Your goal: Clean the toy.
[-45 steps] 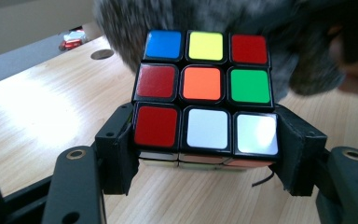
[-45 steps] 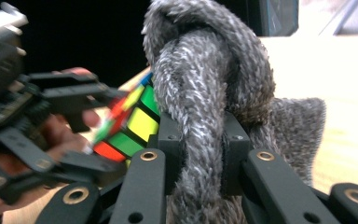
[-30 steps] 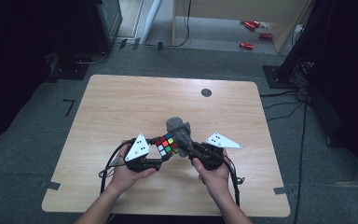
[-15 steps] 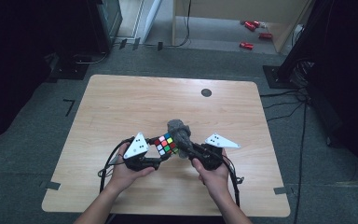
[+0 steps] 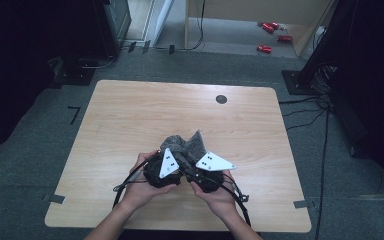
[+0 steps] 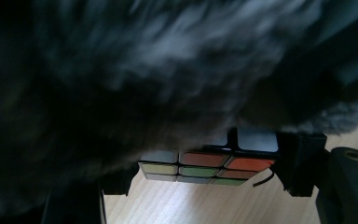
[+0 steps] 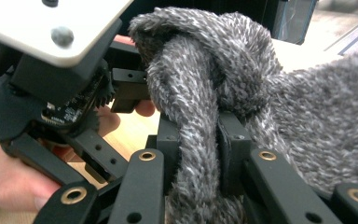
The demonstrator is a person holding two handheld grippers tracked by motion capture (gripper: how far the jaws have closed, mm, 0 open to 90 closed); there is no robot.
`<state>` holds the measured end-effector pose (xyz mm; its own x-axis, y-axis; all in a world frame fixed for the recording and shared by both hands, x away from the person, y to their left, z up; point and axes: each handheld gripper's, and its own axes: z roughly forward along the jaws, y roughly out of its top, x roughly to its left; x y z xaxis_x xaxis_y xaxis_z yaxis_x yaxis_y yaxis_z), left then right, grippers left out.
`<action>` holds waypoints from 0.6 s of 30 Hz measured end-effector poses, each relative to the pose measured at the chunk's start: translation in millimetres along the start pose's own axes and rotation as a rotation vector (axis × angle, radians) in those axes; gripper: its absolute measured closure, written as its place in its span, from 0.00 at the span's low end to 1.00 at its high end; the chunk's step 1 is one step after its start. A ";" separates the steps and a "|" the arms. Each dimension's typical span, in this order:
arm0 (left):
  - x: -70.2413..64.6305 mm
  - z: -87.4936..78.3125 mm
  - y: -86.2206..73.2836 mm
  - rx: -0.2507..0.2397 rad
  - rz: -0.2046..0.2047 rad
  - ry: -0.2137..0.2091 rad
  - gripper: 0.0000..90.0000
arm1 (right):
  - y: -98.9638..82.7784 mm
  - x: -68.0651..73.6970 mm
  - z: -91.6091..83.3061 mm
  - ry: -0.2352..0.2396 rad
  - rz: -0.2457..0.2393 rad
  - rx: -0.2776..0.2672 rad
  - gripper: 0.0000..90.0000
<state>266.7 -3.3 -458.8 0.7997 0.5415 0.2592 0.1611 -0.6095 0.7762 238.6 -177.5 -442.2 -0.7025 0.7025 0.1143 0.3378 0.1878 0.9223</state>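
A Rubik's cube (image 6: 205, 165) sits clamped between the jaws of my left gripper (image 6: 207, 175), its orange, green and yellow tiles showing. A grey fuzzy cloth (image 6: 121, 70) hangs over the cube's top. In the right gripper view, my right gripper (image 7: 198, 144) is shut on a twisted fold of that cloth (image 7: 200, 70), with the left gripper's body (image 7: 51, 93) close at the left. From above, the cloth (image 5: 185, 145) bunches over both sets of jaws, left gripper (image 5: 176, 161) and right gripper (image 5: 192, 159) nearly touching near the table's front.
The wooden table (image 5: 130, 115) is bare at the back and sides, with a dark round grommet (image 5: 221, 99) at the far right. Cables trail from both grippers toward the front edge. Red objects (image 5: 265, 48) lie on the floor beyond.
Both hands have drawn together, left moving right and right moving left. The cube's coloured face, seen from above before, is now covered by the grey cloth.
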 end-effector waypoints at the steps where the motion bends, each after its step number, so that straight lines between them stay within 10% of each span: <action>1: 0.0 -0.6 0.2 -0.004 -0.001 0.005 0.39 | 0.0 -0.6 0.4 0.002 0.010 0.002 0.84; 8: 6.6 -4.3 -0.9 -0.029 -0.029 -0.023 0.39 | 1.1 -26.8 -10.5 -0.048 0.120 -0.052 0.83; 14: 6.2 -4.0 -1.2 -0.032 -0.032 -0.021 0.39 | 1.3 -0.2 -3.2 -0.013 0.015 -0.026 0.83; 18: 8.4 -6.1 -1.3 -0.047 -0.049 -0.031 0.39 | 3.2 -15.8 -7.6 -0.025 0.091 -0.063 0.83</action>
<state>269.6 5.5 -454.2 0.8093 0.5512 0.2030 0.1736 -0.5545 0.8138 246.0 -193.2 -438.3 -0.6549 0.7315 0.1898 0.3587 0.0798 0.9300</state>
